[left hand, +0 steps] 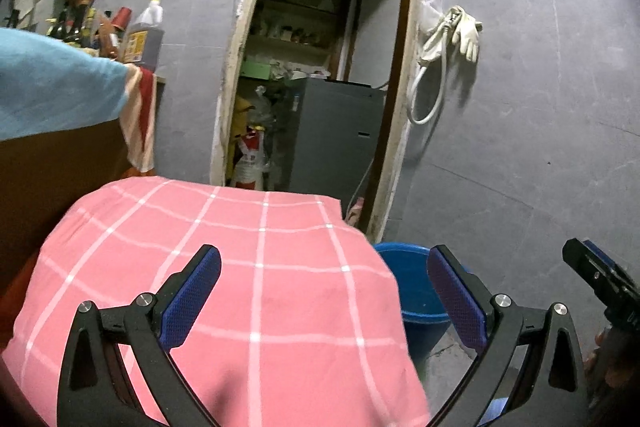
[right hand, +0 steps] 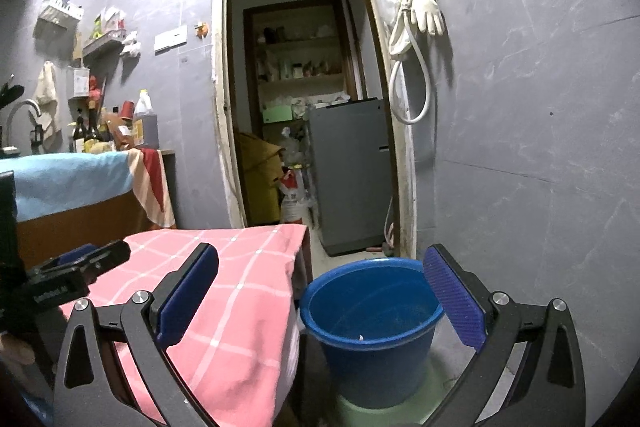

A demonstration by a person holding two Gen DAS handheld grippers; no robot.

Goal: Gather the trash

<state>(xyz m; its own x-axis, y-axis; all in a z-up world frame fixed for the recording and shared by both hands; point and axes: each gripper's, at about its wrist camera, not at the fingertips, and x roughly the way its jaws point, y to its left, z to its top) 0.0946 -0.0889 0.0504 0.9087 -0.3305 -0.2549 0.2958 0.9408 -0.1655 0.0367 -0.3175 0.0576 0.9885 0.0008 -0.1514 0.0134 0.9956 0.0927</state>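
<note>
the left tool (left hand: 324, 291) is spread wide and holds nothing, hanging over the pink checked cloth (left hand: 248, 275) that covers the desk. the blue bucket (left hand: 412, 287) sits just off the cloth's edge, partly behind the tool's right-hand pad. the right tool (right hand: 320, 295) is also wide and empty, with the bucket (right hand: 372, 323) straight ahead between its pads and the cloth (right hand: 224, 291) under its left-hand pad. only a tiny pale speck shows inside the bucket
</note>
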